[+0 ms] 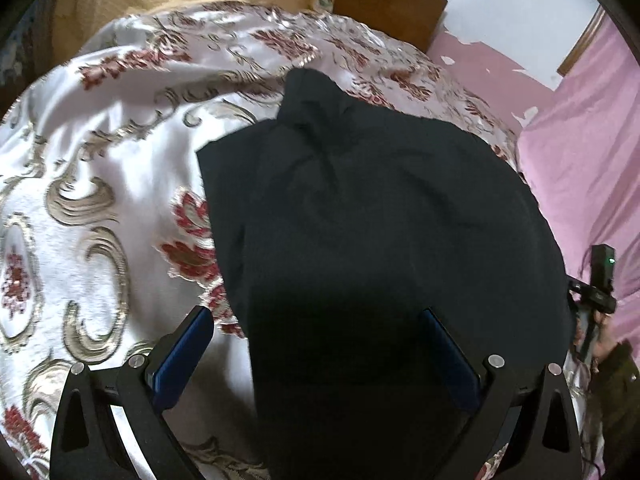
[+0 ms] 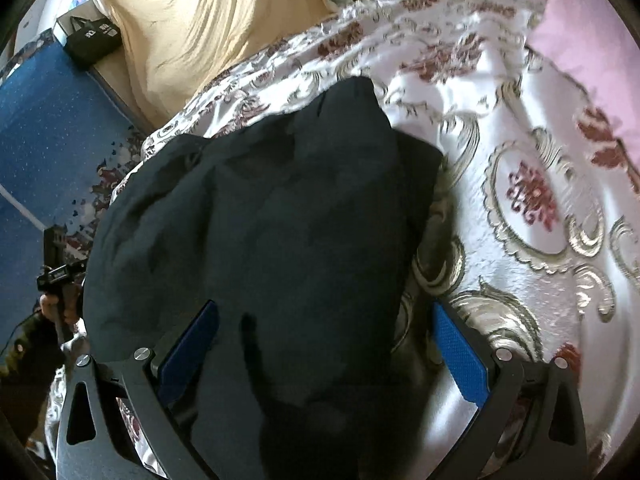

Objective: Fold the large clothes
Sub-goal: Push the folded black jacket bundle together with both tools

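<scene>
Partly claw-covered, dark garment (image 1: 380, 220), folds indistinct

You are looking at a bed covered by a shiny white bedspread with red and gold floral scrollwork (image 1: 100, 184). A dark, roughly folded garment (image 1: 372, 240) is lying directly on it, filling the frame's centre.

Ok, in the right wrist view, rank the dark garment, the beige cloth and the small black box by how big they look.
1. dark garment, largest, though nearest the camera
2. beige cloth
3. black box, smallest, though farthest away
</scene>
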Demonstrator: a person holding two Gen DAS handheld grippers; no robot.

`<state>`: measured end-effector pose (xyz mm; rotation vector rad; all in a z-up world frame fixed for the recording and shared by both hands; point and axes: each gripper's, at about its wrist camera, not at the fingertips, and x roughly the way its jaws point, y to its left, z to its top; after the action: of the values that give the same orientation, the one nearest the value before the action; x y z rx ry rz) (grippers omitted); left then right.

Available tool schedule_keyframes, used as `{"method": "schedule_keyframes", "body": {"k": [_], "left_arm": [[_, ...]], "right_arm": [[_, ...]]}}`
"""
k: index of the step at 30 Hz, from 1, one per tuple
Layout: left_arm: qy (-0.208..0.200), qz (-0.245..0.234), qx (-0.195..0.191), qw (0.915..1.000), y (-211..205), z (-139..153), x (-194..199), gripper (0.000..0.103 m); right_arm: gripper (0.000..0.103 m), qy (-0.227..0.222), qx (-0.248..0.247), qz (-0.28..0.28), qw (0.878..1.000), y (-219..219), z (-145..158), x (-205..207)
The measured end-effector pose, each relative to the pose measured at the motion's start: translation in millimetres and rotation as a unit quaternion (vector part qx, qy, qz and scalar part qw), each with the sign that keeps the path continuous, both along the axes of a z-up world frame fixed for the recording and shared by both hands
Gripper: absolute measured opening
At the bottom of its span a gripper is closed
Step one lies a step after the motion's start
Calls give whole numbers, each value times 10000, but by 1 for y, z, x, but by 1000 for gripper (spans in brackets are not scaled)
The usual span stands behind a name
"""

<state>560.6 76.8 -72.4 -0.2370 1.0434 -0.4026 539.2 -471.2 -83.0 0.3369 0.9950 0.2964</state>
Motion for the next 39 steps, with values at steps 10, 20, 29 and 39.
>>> {"method": "schedule_keyframes", "body": {"k": [10, 20, 29, 39], "left_arm": [[379, -168, -419, 9983, 1, -22, 6, 103], [528, -368, -479, 9968, -7, -28, 10, 103], [395, -258, -182, 9987, -18, -12, 6, 79], [142, 68, 610, 9980, -35, 5, 0, 67]], "right_arm": [[102, 354, -69, 877, 9955, 28, -19, 18], [102, 563, 683, 173, 9959, 28, -32, 28], [92, 556, 436, -82, 9975, 45, -24, 19], [68, 381, 223, -337, 9985, 51, -10, 10]]}}
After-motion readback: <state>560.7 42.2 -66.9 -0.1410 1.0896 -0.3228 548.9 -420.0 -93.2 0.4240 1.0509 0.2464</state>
